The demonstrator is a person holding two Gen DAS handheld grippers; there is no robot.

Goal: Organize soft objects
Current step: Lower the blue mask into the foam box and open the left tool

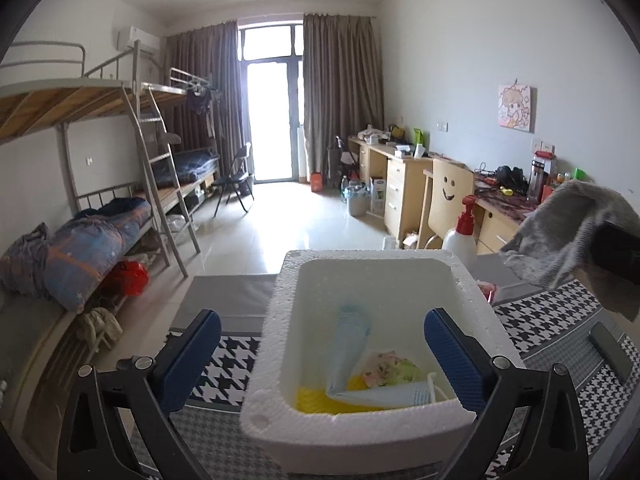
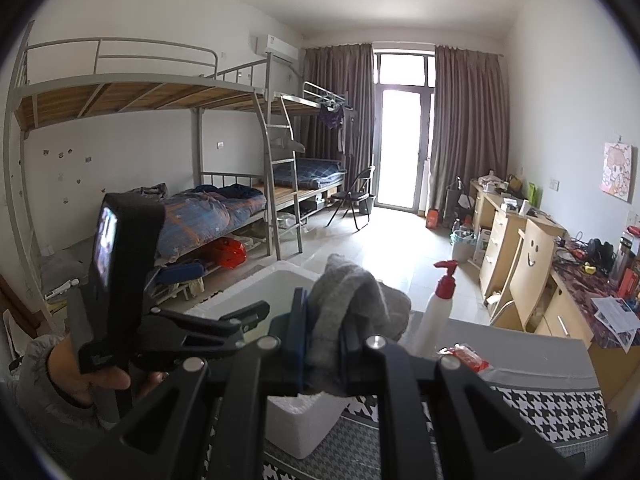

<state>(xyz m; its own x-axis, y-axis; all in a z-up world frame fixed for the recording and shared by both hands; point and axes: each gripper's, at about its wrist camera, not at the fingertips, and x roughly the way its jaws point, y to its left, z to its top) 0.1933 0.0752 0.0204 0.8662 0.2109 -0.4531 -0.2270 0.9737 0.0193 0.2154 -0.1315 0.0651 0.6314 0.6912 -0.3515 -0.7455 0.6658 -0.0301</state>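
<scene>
A white foam box (image 1: 280,304) stands on the patterned table; it also shows in the right wrist view (image 2: 292,412). Inside lie a light blue cloth (image 1: 352,344), a yellow cloth (image 1: 316,400) and a floral pouch (image 1: 390,370). My left gripper (image 1: 324,356) is open and empty, its blue pads on either side of the box's near end. My right gripper (image 2: 324,332) is shut on a grey sock (image 2: 352,304), held in the air to the right of the box. The sock also shows in the left wrist view (image 1: 560,228).
A white pump bottle with a red top (image 2: 436,312) stands behind the box, also in the left wrist view (image 1: 462,236). A red packet (image 2: 464,356) lies on the houndstooth tablecloth (image 1: 560,324). A dark flat object (image 1: 610,350) lies at right. Bunk beds left, desks right.
</scene>
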